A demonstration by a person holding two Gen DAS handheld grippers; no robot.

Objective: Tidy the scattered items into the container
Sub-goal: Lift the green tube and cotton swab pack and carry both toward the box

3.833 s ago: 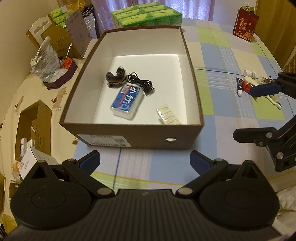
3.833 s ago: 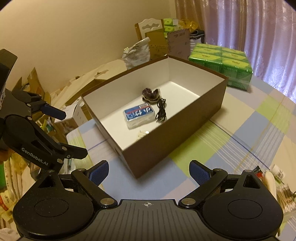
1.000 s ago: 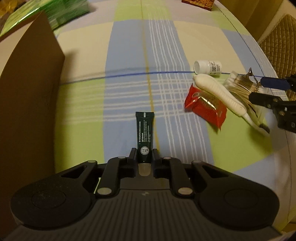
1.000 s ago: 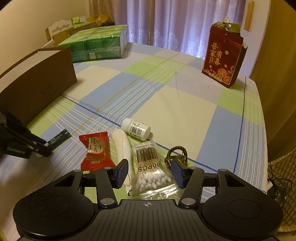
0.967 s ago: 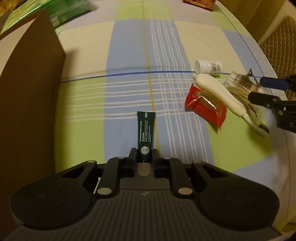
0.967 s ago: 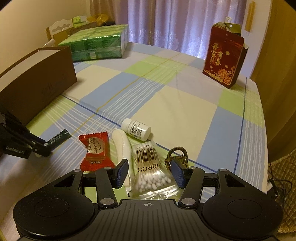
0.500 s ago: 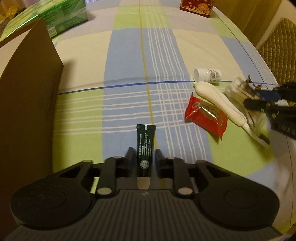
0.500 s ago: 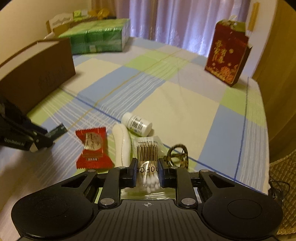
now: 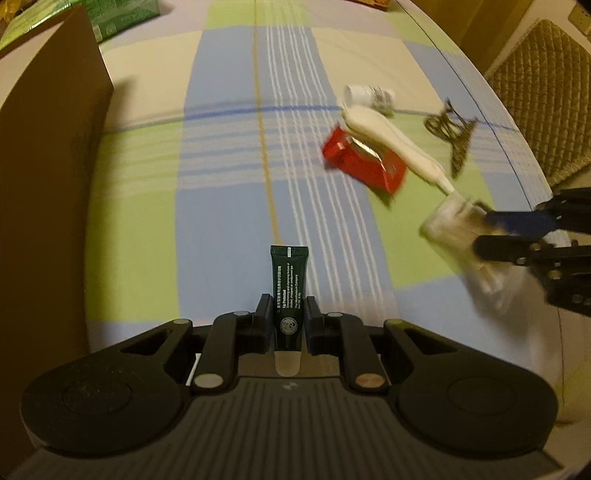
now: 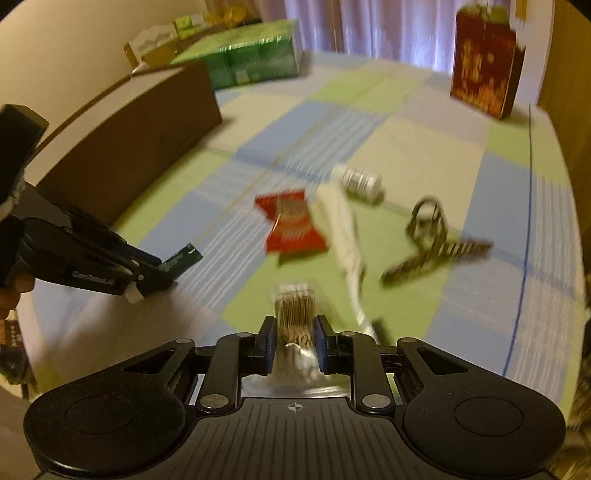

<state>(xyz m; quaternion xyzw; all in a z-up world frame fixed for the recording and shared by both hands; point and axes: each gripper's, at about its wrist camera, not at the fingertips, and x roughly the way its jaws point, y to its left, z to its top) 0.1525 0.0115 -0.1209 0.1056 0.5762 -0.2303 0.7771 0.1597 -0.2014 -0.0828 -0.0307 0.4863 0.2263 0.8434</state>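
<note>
With the left gripper (image 9: pixel 289 321) closed on the dark tube (image 9: pixel 288 291) and the right gripper (image 10: pixel 294 345) closed on the cotton-swab packet (image 10: pixel 295 314), both above the tabletop (image 9: pixel 221 221) right of the box (image 9: pixel 44 184), the slack packet could probably slip in transit.

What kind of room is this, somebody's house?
Probably a home, maybe a dining room: a table with a checked tablecloth, curtains behind it, green tissue packs and a red gift bag on top.
</note>
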